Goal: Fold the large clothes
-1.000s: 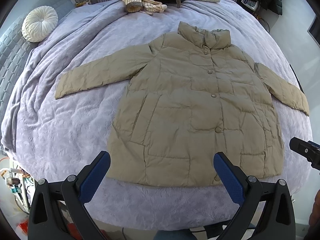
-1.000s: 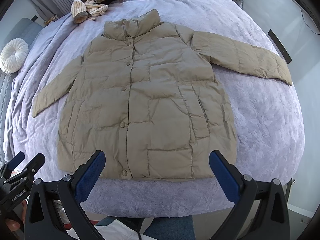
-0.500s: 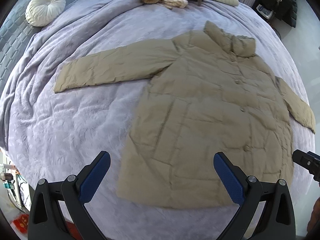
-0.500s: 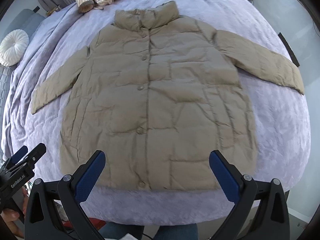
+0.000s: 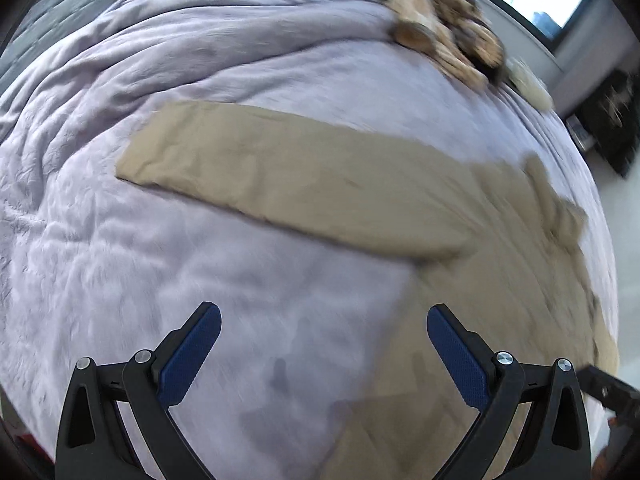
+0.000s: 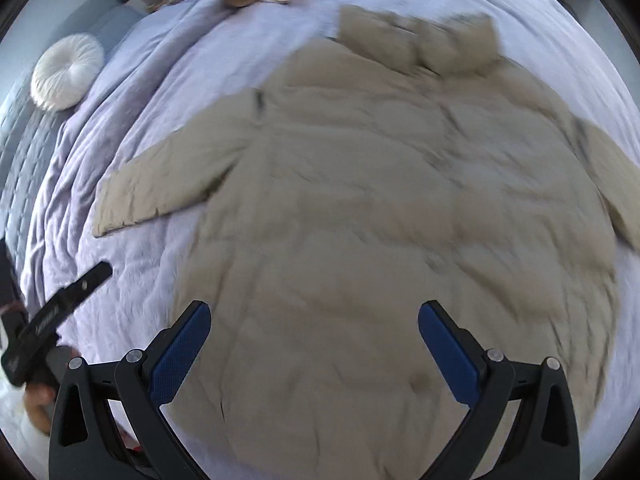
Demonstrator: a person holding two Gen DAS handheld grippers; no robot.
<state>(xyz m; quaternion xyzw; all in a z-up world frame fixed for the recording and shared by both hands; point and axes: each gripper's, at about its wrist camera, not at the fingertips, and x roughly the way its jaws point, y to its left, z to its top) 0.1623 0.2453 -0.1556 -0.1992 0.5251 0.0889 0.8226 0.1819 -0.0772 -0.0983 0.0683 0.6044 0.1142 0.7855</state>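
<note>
A khaki padded coat lies flat and buttoned on a lilac bedspread, collar at the far end. In the left wrist view its left sleeve stretches across the middle, and its body fills the right side. My left gripper is open above bare bedspread just below that sleeve. My right gripper is open over the coat's lower body, nothing between its fingers. Both views are blurred by motion.
A pile of striped clothes sits at the bed's far end. A round white cushion lies at the left. The left gripper and the hand holding it show at the right wrist view's left edge.
Both grippers have come lower and closer to the coat. The left one has swung left toward the sleeve; the right one has moved forward over the coat's body. Jaws stay open.
</note>
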